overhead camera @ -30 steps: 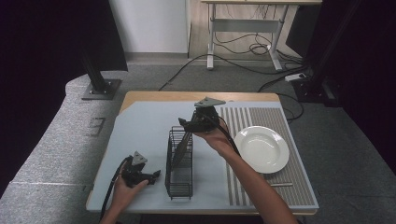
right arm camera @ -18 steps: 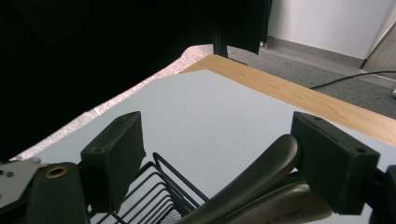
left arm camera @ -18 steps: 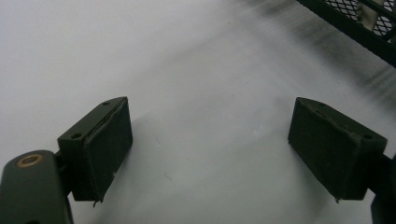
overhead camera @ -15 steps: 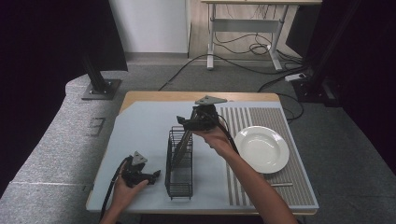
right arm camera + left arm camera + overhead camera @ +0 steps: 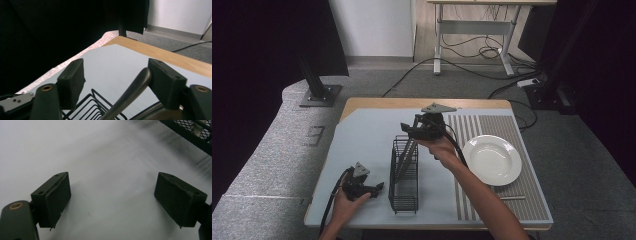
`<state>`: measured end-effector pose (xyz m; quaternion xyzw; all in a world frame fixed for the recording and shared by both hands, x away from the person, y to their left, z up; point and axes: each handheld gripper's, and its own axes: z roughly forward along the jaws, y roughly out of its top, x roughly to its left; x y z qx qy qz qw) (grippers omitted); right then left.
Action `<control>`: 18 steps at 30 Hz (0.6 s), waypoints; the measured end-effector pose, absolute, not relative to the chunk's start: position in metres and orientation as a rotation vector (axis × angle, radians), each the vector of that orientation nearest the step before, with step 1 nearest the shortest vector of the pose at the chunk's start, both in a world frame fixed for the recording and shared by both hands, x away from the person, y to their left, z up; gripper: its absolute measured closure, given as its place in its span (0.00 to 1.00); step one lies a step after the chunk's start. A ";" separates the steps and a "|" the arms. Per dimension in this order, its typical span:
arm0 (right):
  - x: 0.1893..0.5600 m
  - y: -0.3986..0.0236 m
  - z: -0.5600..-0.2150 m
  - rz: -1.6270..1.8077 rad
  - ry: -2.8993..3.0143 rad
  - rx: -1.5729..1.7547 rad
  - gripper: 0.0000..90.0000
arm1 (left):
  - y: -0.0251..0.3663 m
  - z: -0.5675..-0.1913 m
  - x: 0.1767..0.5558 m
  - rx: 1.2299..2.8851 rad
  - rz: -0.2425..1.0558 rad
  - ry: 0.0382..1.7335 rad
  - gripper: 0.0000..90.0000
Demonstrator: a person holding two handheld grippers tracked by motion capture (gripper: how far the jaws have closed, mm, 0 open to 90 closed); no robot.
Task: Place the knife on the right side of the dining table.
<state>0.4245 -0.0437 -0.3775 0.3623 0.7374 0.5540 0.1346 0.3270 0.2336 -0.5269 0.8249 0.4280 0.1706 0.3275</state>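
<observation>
— While I stand here, tell me what's in that black wire rack [image 5: 404, 175].

— One long metal utensil [image 5: 130, 92], leaning tilted with its handle end up over the rack's far end. I can't tell which kind it is. The white plate [image 5: 492, 160] to the right of the rack is bare, sitting on the striped mat [image 5: 512, 130].

— And the right gripper [image 5: 411, 129]?

— It hovers over the rack's far end. In the right gripper view the handle lies against one pad [image 5: 166, 82], and the other pad [image 5: 72, 80] stands clear of it, so nothing is clamped. Those jaws have just been closing in around the handle.

— Room to move?

— Plenty. The pale sheet [image 5: 362, 145] left of the rack is open, and so is the stretch up to the wooden table edge [image 5: 422, 102]. A small stick-like thing [image 5: 512, 197] lies near the front right corner.

— The left gripper [image 5: 378, 188]?

— Resting on the sheet just beside the rack's near end, jaws spread wide with nothing between them.

— Anything different from a second ago?

— Only the narrowing jaws; rack, plate and both hands sit as before.
</observation>
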 end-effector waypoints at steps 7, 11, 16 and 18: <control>0.426 -0.039 -0.393 1.579 2.202 1.065 0.49 | 0.234 -0.527 0.327 2.160 0.446 1.121 0.15; 0.425 -0.031 -0.400 1.541 2.202 1.052 0.58 | 0.234 -0.527 0.327 2.159 0.447 1.121 0.15; 0.423 -0.023 -0.404 1.491 2.224 1.041 0.64 | 0.234 -0.527 0.327 2.160 0.448 1.120 0.15; 0.423 -0.020 -0.406 1.469 2.229 1.046 0.66 | 0.234 -0.527 0.327 2.159 0.448 1.120 0.15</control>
